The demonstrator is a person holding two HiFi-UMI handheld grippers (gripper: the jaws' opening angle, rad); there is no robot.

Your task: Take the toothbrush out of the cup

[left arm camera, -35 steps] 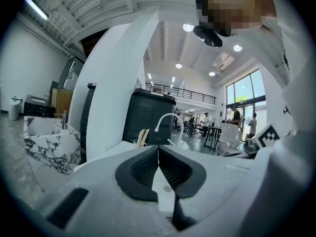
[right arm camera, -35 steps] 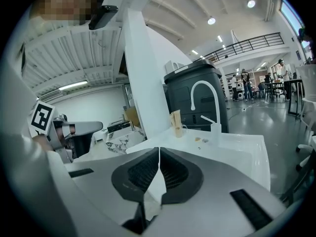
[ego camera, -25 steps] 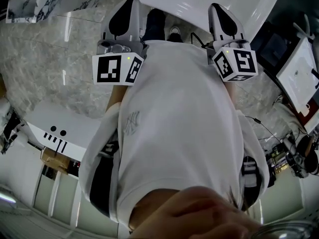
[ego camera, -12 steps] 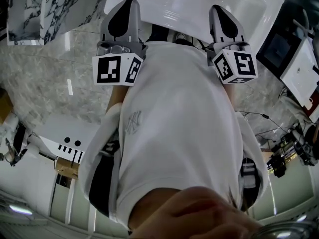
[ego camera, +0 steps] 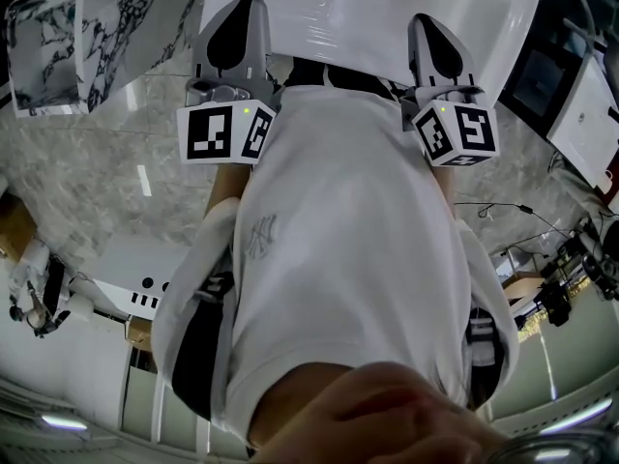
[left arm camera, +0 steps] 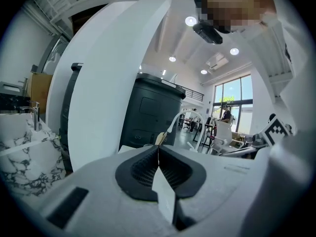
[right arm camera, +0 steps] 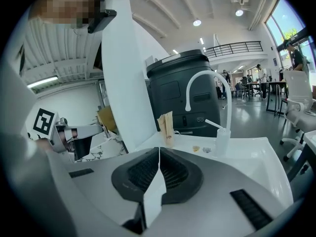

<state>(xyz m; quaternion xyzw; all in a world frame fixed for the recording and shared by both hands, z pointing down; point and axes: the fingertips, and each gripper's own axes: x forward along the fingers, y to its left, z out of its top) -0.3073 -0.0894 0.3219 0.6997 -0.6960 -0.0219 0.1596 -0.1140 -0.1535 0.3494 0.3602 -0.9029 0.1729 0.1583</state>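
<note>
In the right gripper view a clear cup point(right arm camera: 223, 141) stands on the white sink's point(right arm camera: 249, 154) rim beside the arched white faucet point(right arm camera: 207, 85). A white toothbrush point(right arm camera: 213, 124) leans out of the cup to the left. My right gripper point(right arm camera: 159, 153) is shut and empty, still well short of the cup. My left gripper point(left arm camera: 158, 151) is also shut with nothing in it, and it faces the same faucet point(left arm camera: 183, 123). In the head view both grippers, left point(ego camera: 250, 8) and right point(ego camera: 424, 19), reach over the sink's point(ego camera: 358, 17) near edge. The cup is out of sight there.
A brown paper packet point(right arm camera: 167, 127) stands on the sink rim left of the faucet. Behind the sink is a big dark bin point(right arm camera: 180, 95). A tall white panel point(left arm camera: 94, 83) rises at the left. Marble-patterned slabs point(ego camera: 106, 27) lie on the floor to the left.
The sink has slid further into the head view and now lies under both gripper tips. The floor has shifted down the picture. Both grippers stay shut.
</note>
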